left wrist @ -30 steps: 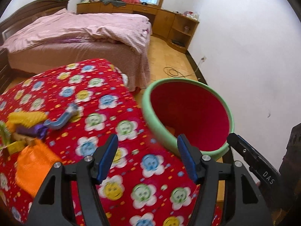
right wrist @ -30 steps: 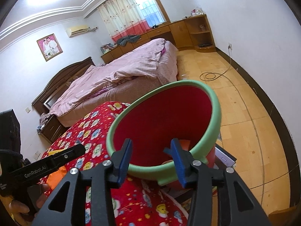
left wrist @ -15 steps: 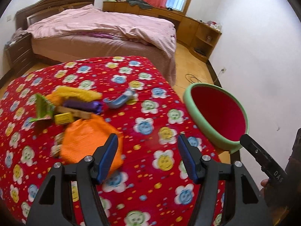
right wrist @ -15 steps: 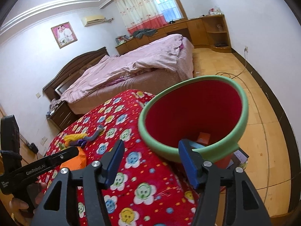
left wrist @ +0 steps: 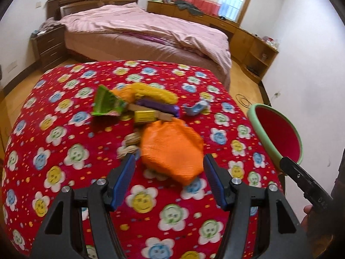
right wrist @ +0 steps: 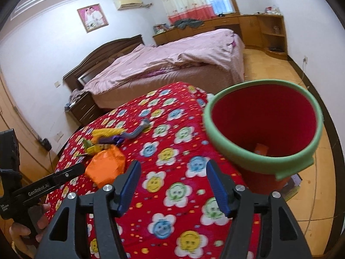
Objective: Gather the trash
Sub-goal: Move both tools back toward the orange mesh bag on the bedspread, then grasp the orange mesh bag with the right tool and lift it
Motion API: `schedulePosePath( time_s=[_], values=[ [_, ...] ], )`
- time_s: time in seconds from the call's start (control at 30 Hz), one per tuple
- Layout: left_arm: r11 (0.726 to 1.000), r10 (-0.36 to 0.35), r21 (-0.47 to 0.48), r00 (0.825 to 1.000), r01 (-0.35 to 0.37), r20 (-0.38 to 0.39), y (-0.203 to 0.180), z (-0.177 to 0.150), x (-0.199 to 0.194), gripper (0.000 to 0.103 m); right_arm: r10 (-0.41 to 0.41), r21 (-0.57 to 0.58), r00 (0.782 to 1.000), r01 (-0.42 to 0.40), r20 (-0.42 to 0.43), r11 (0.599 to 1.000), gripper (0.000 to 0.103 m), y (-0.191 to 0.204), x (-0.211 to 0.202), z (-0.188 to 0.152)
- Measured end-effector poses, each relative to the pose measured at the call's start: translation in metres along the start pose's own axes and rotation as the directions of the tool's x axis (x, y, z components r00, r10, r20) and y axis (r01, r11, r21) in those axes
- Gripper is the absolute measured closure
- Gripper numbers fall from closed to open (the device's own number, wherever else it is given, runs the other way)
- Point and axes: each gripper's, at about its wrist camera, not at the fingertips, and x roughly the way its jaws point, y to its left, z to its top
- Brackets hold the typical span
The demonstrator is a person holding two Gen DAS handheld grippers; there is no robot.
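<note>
A heap of trash lies on the red flowered blanket [left wrist: 64, 142]: an orange bag [left wrist: 172, 149], a green wrapper [left wrist: 105, 104], a yellow wrapper [left wrist: 155, 92], a purple wrapper [left wrist: 157, 106], a blue-grey wrapper [left wrist: 195, 109] and nut shells [left wrist: 129, 144]. My left gripper [left wrist: 169, 181] is open and empty, just in front of the orange bag. My right gripper [right wrist: 173, 185] is open and empty above the blanket, left of the red bin with a green rim [right wrist: 265, 129]. The orange bag also shows in the right wrist view [right wrist: 106, 166]. An orange scrap [right wrist: 261, 149] lies inside the bin.
The bin [left wrist: 278, 131] stands off the blanket's right edge, on the wooden floor. A bed with a pink cover [left wrist: 151, 34] is behind. A nightstand [left wrist: 48, 47], wooden cabinets [left wrist: 254, 45] and a floor cable [left wrist: 242, 99] are further off.
My left gripper swung left from the bin to the trash heap and closed in on the orange bag. My right gripper drew back and left from the bin and opened wider.
</note>
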Motion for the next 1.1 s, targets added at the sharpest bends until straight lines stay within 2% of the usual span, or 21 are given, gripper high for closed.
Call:
schedulePosePath(
  time_s=[0.47, 0.57, 0.73, 0.8, 0.87, 1.1],
  values=[
    [0.990, 0.096, -0.100, 0.995, -0.096, -0.006, 0.056, -0.009, -0.005, 0.038, 0.081, -0.084, 0.991, -0.090, -0.111, 0.992, 0.029, 0.056, 0.041, -0.001],
    [0.987, 0.107, -0.121, 0.994, -0.107, -0.011, 0.066, -0.011, -0.004, 0.038, 0.095, -0.104, 0.987, -0.109, -0.132, 0.989, 0.022, 0.068, 0.049, -0.004],
    [0.983, 0.115, -0.141, 0.993, -0.115, -0.011, 0.077, -0.012, -0.004, 0.038, 0.119, -0.142, 0.977, -0.145, -0.176, 0.979, 0.018, 0.089, 0.067, -0.008],
    [0.982, 0.116, -0.146, 0.993, -0.116, -0.009, 0.080, -0.012, -0.005, 0.038, 0.131, -0.153, 0.973, -0.162, -0.191, 0.975, 0.009, 0.098, 0.075, -0.009],
    [0.981, 0.118, -0.152, 0.993, -0.118, -0.008, 0.083, -0.012, -0.005, 0.038, 0.140, -0.161, 0.969, -0.174, -0.203, 0.971, 0.006, 0.104, 0.081, -0.011],
    [0.977, 0.121, -0.175, 0.993, -0.121, -0.010, 0.094, -0.013, -0.005, 0.038, 0.111, -0.250, 0.964, -0.172, -0.241, 0.953, 0.002, 0.129, 0.103, -0.019]
  ],
)
